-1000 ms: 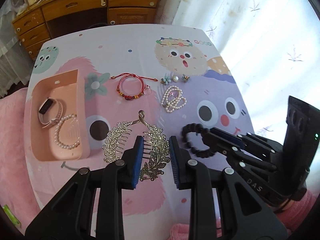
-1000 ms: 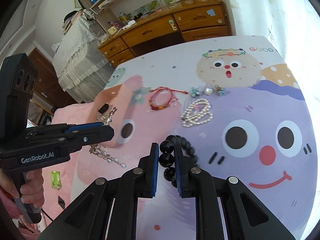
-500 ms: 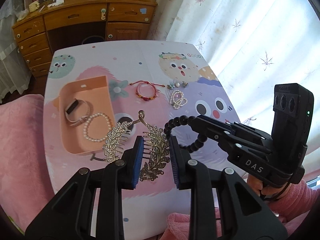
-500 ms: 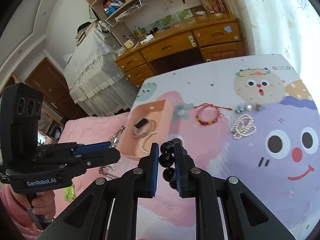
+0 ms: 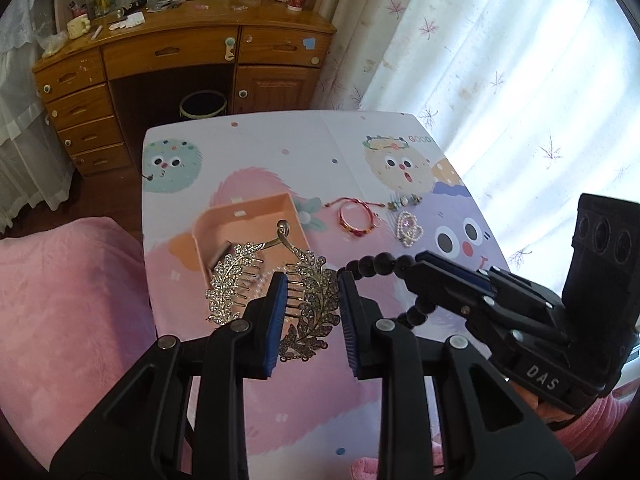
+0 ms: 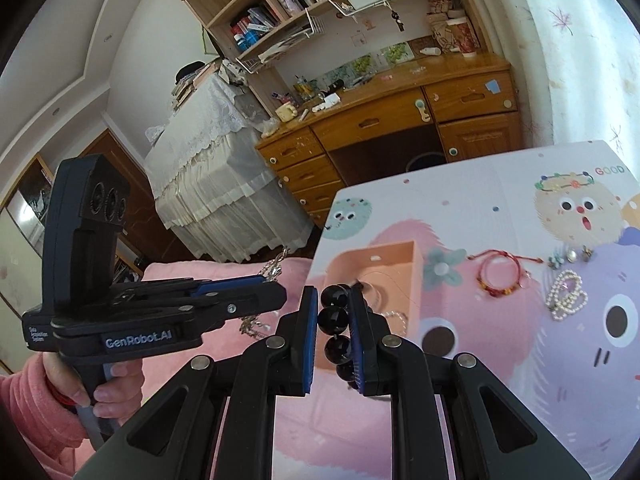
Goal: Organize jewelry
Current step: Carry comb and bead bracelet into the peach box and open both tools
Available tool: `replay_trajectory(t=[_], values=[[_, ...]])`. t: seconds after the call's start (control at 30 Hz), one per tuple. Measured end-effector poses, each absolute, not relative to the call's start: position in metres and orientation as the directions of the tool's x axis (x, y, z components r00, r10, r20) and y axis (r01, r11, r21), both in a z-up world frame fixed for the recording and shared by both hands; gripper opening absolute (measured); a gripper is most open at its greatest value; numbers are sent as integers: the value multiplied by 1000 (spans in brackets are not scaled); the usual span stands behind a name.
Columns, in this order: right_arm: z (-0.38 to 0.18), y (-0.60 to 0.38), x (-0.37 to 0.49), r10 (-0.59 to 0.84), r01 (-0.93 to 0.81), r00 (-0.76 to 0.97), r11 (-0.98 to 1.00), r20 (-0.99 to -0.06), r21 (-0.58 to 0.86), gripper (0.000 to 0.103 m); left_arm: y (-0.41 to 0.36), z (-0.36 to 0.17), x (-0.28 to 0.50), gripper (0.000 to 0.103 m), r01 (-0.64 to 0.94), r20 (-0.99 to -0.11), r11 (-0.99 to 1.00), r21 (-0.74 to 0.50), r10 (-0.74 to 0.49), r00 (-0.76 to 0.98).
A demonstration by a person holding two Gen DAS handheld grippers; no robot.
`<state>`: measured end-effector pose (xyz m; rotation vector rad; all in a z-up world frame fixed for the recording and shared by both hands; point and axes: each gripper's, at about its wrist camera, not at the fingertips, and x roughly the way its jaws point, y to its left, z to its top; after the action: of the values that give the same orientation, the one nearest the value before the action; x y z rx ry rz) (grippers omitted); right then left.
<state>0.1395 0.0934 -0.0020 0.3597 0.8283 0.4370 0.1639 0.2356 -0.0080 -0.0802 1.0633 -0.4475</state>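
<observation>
My left gripper (image 5: 310,280) is shut on a silver leaf-shaped hair comb (image 5: 312,304) and holds it in the air above the near end of the peach box (image 5: 256,216). My right gripper (image 6: 333,300) is shut on a black bead bracelet (image 6: 335,318), lifted above the table beside the box (image 6: 384,256); the bracelet also shows in the left wrist view (image 5: 380,264). On the table lie a red string bracelet (image 5: 356,220), a pearl bracelet (image 5: 408,232) and small flower earrings (image 5: 404,201). The comb hides most of the box's contents.
The table carries a cartoon-print cover (image 5: 280,152). A pink blanket (image 5: 68,312) lies to the left. A wooden desk (image 5: 180,52) and a dark bin (image 5: 203,106) stand beyond the table's far edge. A curtain (image 5: 500,80) hangs at the right.
Both grippers have risen well above the table, carrying the comb and the black bracelet, and drifted left towards the peach box. The table now looks smaller and farther away.
</observation>
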Motion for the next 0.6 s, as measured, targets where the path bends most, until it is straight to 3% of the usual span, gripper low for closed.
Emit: replay_trajectory(t=[0.37, 0.4, 0.43, 0.5, 0.6], values=[[0, 158, 156, 448, -247, 612, 891, -651, 381, 15, 251, -16, 212, 23, 338, -805, 891, -304, -430, 408], [-1, 160, 157, 438, -237, 609, 896, -661, 375, 18, 250, -18, 213, 25, 340, -808, 892, -299, -426, 408], [-3, 162, 158, 426, -224, 606, 902, -672, 369, 33, 248, -20, 215, 27, 337, -813, 896, -288, -415, 409], [-6, 162, 157, 407, -199, 617, 909, -673, 367, 54, 247, -23, 218, 55, 318, -828, 908, -272, -389, 404], [-7, 153, 155, 403, -192, 637, 909, -657, 371, 55, 250, -24, 218, 59, 302, -822, 905, -301, -407, 398]])
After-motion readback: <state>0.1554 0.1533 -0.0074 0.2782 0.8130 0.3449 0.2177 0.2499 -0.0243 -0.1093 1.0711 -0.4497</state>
